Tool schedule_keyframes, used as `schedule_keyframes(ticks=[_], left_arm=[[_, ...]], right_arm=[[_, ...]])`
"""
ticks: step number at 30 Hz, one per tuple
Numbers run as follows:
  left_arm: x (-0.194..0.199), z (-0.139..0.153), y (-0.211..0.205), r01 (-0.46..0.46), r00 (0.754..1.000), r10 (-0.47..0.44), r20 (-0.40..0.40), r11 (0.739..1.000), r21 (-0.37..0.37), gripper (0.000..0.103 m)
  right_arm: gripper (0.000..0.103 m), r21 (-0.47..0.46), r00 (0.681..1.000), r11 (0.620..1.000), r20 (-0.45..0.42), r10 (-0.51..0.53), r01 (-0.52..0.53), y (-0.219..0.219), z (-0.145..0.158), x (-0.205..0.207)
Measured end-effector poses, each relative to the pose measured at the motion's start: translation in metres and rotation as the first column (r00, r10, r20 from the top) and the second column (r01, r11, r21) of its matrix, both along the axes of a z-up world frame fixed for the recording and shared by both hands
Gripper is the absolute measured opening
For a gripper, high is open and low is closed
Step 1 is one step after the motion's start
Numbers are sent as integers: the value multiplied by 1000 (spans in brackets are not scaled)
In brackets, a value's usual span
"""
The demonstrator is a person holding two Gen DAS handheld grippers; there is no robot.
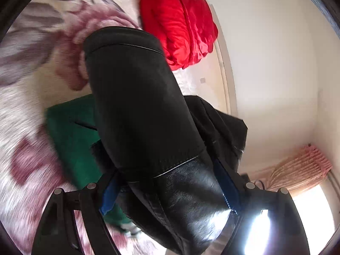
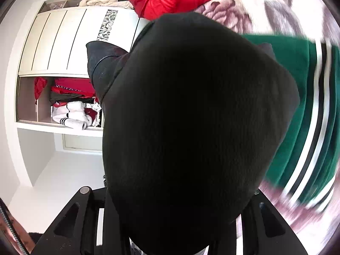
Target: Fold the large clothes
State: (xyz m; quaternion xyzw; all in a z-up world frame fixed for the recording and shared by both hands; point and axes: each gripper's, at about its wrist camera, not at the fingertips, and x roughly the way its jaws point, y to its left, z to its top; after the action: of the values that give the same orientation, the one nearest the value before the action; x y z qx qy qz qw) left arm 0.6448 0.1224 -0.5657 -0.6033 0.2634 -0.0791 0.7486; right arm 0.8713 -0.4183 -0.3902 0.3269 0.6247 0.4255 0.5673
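Observation:
A black leather jacket (image 1: 148,110) hangs lifted above the bed and fills the middle of the left wrist view. My left gripper (image 1: 170,191) is shut on its leather part, blue pads (image 1: 109,193) pressed to it. In the right wrist view the jacket's dark knit part (image 2: 195,114) covers most of the frame. My right gripper (image 2: 176,212) is shut on it, its fingertips hidden by the cloth. A sleeve (image 2: 102,63) sticks out to the left.
A green garment with black and white stripes (image 2: 308,116) lies on the floral bedspread (image 1: 31,53), also in the left view (image 1: 74,138). A red garment (image 1: 180,25) is bunched at the bed's far end. A wardrobe (image 2: 59,42) with stacked clothes stands behind.

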Motion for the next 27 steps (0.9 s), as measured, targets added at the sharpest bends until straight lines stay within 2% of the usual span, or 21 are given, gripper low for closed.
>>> schedule_keyframes(ticks=[2, 6, 8, 10, 13, 15, 16, 17, 18, 19, 20, 21, 22, 23, 24, 25, 26, 27], left_arm=[[30, -18, -5, 22, 1000, -22, -8, 999, 37, 80], [49, -60, -23, 89, 993, -82, -86, 993, 77, 80], [53, -77, -28, 126, 987, -117, -108, 988, 84, 80], [53, -79, -31, 160, 982, -148, -113, 981, 107, 79], [60, -69, -31, 211, 972, -193, -133, 968, 137, 79], [65, -58, -31, 247, 960, -216, -179, 954, 173, 79], [56, -52, -35, 268, 952, -228, -204, 942, 200, 79], [55, -42, -36, 290, 942, -229, -244, 924, 250, 79], [52, -33, -38, 304, 935, -221, -279, 905, 299, 79], [50, -22, -41, 325, 924, -210, -320, 871, 368, 80], [47, -11, -43, 335, 921, -200, -334, 844, 419, 81], [45, -1, -43, 347, 916, -179, -360, 804, 483, 81], [43, 8, -46, 373, 904, -168, -393, 758, 535, 82], [40, 20, -49, 412, 888, -164, -429, 698, 586, 89], [35, 25, -55, 434, 878, -157, -452, 659, 615, 95], [31, 36, -58, 456, 870, -147, -471, 607, 651, 96], [21, 43, -66, 465, 868, -144, -476, 572, 676, 96], [9, 54, -70, 472, 867, -131, -480, 526, 708, 96]], right_arm=[[40, 19, 999, 999, -41, 28, -28, -3, -27, 44], [42, -25, 985, 995, -150, 88, -92, 0, -107, 78], [49, -72, 972, 989, -207, 114, -131, 1, -136, 89], [62, -98, 963, 986, -248, 108, -136, -1, -150, 91], [69, -123, 963, 985, -256, 86, -121, -9, -143, 97], [82, -206, 979, 975, -202, 38, -81, -21, -124, 102], [87, -257, 985, 964, -171, 18, -63, -23, -111, 104], [92, -329, 994, 944, -112, -10, -27, -27, -92, 103], [93, -376, 998, 926, -62, -31, 6, -28, -77, 96], [93, -425, 999, 905, -23, -32, 20, -27, -64, 89], [93, -511, 998, 858, 44, -34, 52, -23, -48, 76], [93, -579, 995, 811, 99, -30, 82, -20, -39, 64], [94, -680, 983, 723, 185, 7, 123, -10, -24, 47], [94, -766, 966, 621, 252, 50, 168, 1, -13, 30], [95, -823, 951, 525, 299, 81, 214, 5, -8, 11], [95, -856, 930, 439, 352, 104, 274, 18, 3, -10], [95, -861, 926, 411, 367, 89, 301, 26, 10, -25], [95, -858, 928, 401, 369, 51, 320, 38, 20, -41]])
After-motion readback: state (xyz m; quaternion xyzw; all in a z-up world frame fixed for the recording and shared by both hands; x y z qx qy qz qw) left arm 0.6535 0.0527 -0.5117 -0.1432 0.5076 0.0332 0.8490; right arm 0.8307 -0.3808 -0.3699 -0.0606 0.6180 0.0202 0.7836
